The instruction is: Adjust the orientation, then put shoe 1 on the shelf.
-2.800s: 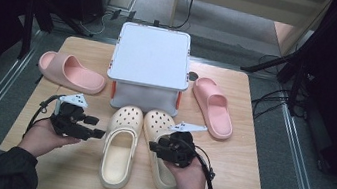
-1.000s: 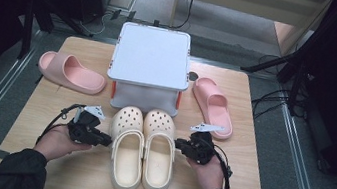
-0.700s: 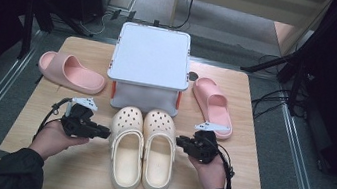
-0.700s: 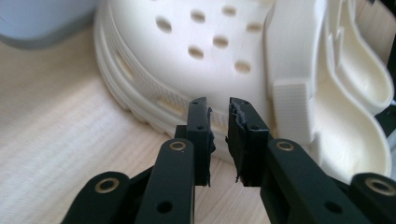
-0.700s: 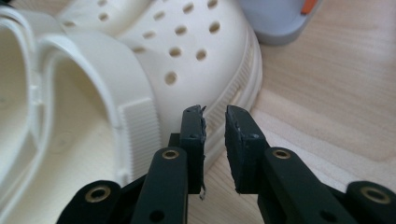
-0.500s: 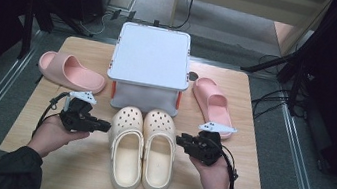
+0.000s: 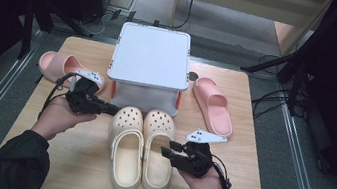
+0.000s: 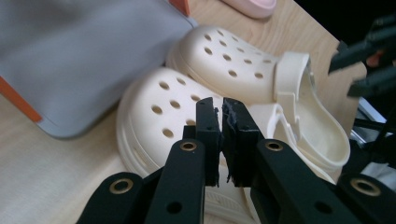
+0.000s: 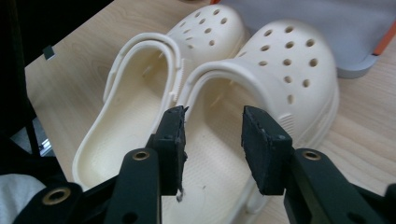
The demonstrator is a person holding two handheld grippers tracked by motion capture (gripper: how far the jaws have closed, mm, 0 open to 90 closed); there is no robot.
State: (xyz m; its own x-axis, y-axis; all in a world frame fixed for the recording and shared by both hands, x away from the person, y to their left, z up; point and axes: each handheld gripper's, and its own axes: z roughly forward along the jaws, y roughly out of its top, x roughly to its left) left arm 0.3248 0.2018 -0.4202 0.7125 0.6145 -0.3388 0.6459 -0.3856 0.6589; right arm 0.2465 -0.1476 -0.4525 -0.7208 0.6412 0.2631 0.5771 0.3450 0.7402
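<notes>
Right gripper view: right hand-held gripper (image 9: 212, 123) just opening (nothing gripped) over cream clog (image 9: 280, 79).

I see a pair of cream clogs in the lower middle of the high view, soles down on the wooden table, side by side and touching. The left clog (image 7: 125, 149) and right clog (image 7: 157, 148) point their perforated toes up-frame; their open heels face the bottom edge.

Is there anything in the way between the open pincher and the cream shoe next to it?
No. The right gripper sits right beside the right cream clog, jaws open, with nothing visible between them.
</notes>
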